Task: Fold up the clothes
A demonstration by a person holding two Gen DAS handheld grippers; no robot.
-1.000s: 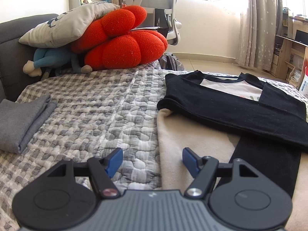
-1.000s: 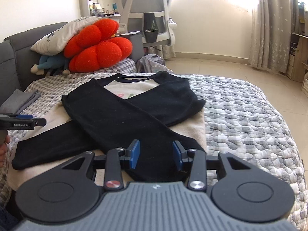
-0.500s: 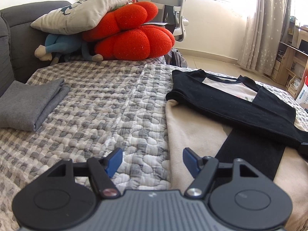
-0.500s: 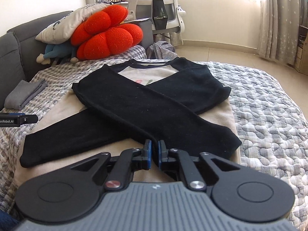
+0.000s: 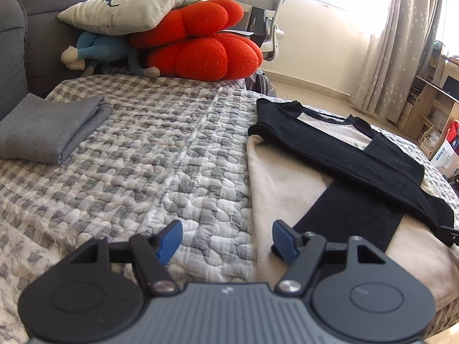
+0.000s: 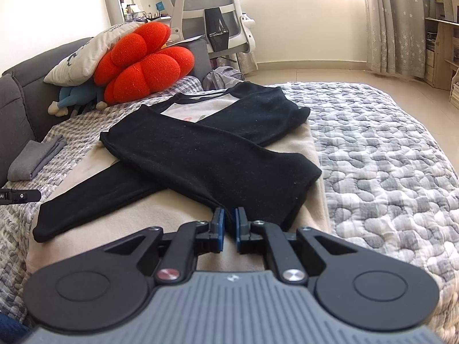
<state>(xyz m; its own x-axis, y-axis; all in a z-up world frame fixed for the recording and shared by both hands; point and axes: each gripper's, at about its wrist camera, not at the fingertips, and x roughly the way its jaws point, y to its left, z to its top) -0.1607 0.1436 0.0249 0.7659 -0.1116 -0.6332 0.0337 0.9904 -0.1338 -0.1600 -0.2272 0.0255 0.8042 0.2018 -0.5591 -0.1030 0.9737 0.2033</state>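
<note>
Right gripper [image 6: 228, 225] has narrowed, perhaps pinching the shirt [image 6: 206, 154]; left gripper [image 5: 226, 239] stays wide.

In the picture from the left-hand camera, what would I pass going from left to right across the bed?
Folded grey cloth → grey-and-white quilted bedspread → beige blanket → black long-sleeved shirt with a white front panel, its sleeves crossed. Nearest the camera, the open left gripper straddles the edge between bedspread and blanket.

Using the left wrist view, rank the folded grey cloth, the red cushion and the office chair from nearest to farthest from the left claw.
From the left claw:
1. Folded grey cloth, on the bed to the left.
2. Red cushion, at the head of the bed.
3. Office chair, behind the cushion, off the bed.
</note>
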